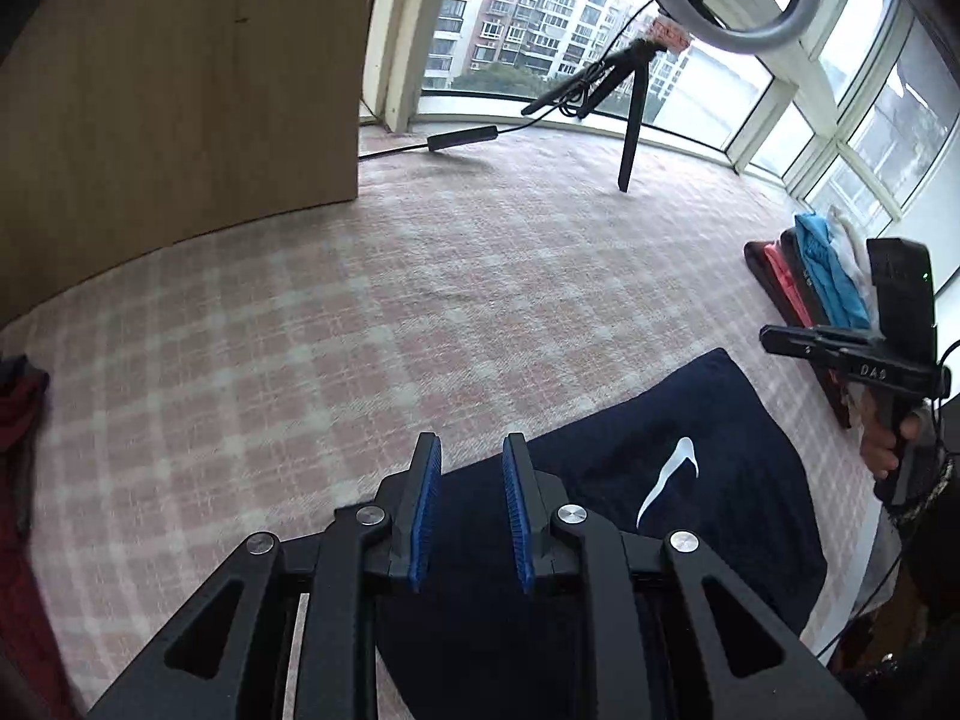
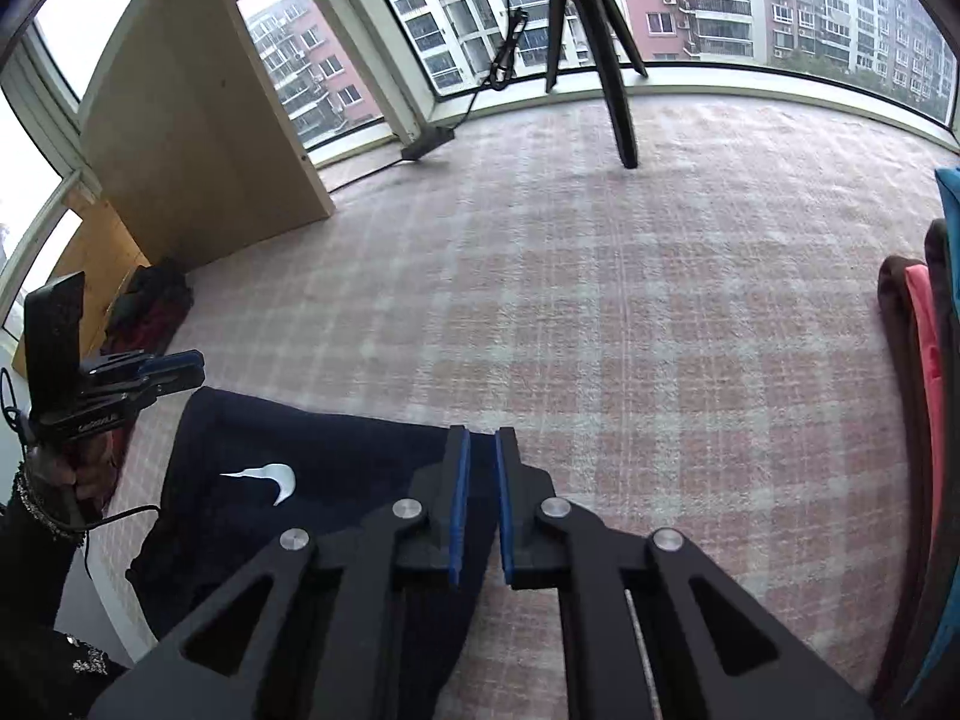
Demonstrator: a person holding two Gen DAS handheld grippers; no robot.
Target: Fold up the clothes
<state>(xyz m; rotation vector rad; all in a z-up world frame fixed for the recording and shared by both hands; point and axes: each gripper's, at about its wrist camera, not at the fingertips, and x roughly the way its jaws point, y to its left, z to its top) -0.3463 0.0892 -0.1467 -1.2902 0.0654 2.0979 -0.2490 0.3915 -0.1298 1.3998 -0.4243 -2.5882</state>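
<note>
A folded navy garment with a white swoosh logo lies flat on the pink checked surface. My left gripper hovers over the garment's left edge, blue pads a little apart, nothing pinched between them. In the right wrist view the same garment lies at lower left. My right gripper stands over its right end with only a narrow gap and no cloth in it. Each gripper also shows from the side in the other view: the right gripper and the left gripper, both held by hands.
A stack of folded clothes in blue, pink and dark colours stands at the right. A dark red pile lies at the left by a wooden cabinet. A black tripod and a cable stand near the windows.
</note>
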